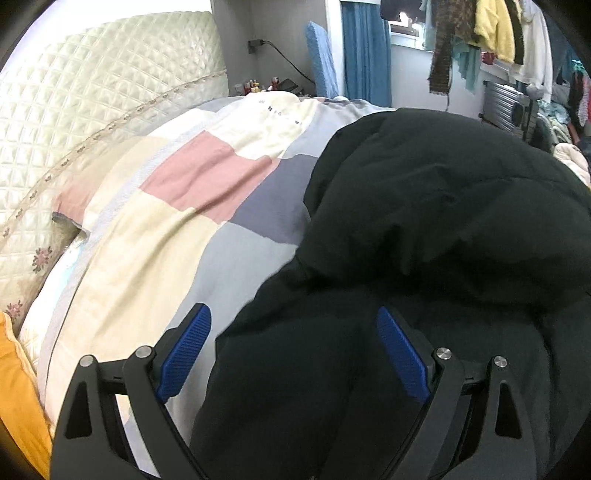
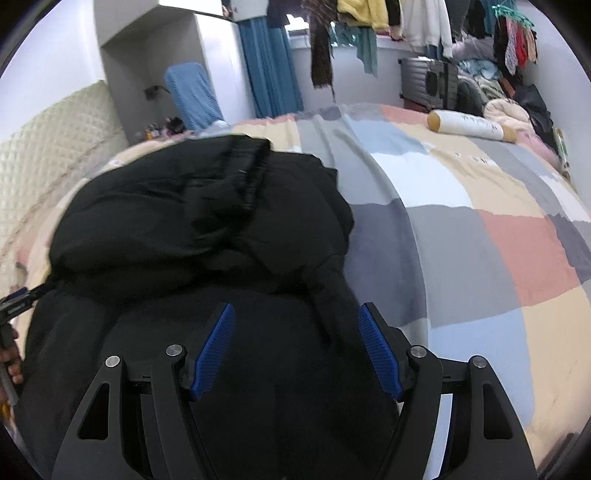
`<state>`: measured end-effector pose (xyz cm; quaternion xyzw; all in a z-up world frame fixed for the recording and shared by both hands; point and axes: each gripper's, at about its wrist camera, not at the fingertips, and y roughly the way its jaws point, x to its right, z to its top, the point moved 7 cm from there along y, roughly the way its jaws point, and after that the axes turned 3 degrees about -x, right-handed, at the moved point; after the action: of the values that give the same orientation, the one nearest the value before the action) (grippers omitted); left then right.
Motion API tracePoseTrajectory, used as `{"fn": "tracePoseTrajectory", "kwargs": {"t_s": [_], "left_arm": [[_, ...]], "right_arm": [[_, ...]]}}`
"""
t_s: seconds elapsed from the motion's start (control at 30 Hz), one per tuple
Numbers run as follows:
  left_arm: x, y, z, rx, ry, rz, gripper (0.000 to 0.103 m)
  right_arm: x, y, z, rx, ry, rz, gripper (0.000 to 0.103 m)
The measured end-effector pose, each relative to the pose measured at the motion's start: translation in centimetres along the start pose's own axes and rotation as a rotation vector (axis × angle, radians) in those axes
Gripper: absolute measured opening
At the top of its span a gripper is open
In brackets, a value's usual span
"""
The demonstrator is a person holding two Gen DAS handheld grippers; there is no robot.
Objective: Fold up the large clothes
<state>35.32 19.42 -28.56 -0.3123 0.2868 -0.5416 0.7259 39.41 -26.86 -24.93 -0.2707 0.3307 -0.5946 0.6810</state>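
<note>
A black coat (image 1: 424, 221) is spread on a bed (image 1: 155, 236) toward twelve o'clock for folding, beneath the left gripper (image 1: 293, 354) and right gripper (image 2: 295, 350), both held open and empty.

We see a bed (image 2: 480, 229) with a patchwork cover in the middle, a quilted headboard (image 1: 74, 110) at 10 o'clock, blue curtains (image 2: 269, 66) at 12 o'clock beside a bright window (image 1: 404, 31), and a grey suitcase (image 2: 428, 83) at 1 o'clock.
</note>
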Motion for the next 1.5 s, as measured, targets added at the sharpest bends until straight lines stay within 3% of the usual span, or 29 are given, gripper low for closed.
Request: {"fn": "tracePoseTrajectory", "kwargs": {"t_s": [0.13,0.4,0.63,0.9,1.1,1.3,1.5], "left_arm": [[0.1,2.0,0.8,-0.007,-0.004,0.02,0.091],[0.2,4.8,1.3,-0.034,-0.048,-0.011,0.091],[-0.1,5.1,1.9,-0.015,-0.052,-0.014,0.091],[-2.8,5.0,2.8,0.027,-0.134,0.002,0.092],[-3.3,5.5,2.3,0.0,-0.163,-0.013,0.092],[-2.1,3.2,2.4,0.015,-0.139,-0.033,0.092],[-0.2,-1.7,2.5,0.062,-0.125,-0.104,0.092]], "right_arm": [[0.6,1.9,0.7,-0.024,-0.008,-0.016,0.068],[-0.7,4.7,0.8,-0.039,-0.082,-0.057,0.068],[0.1,5.0,1.3,0.03,-0.071,-0.071,0.068],[1.7,2.8,2.7,0.149,0.022,-0.087,0.068],[2.4,4.5,2.5,0.116,0.031,-0.088,0.068],[2.3,3.8,2.8,0.08,0.092,-0.051,0.068],[-0.1,-1.6,2.2,0.14,0.077,-0.029,0.068]]}}
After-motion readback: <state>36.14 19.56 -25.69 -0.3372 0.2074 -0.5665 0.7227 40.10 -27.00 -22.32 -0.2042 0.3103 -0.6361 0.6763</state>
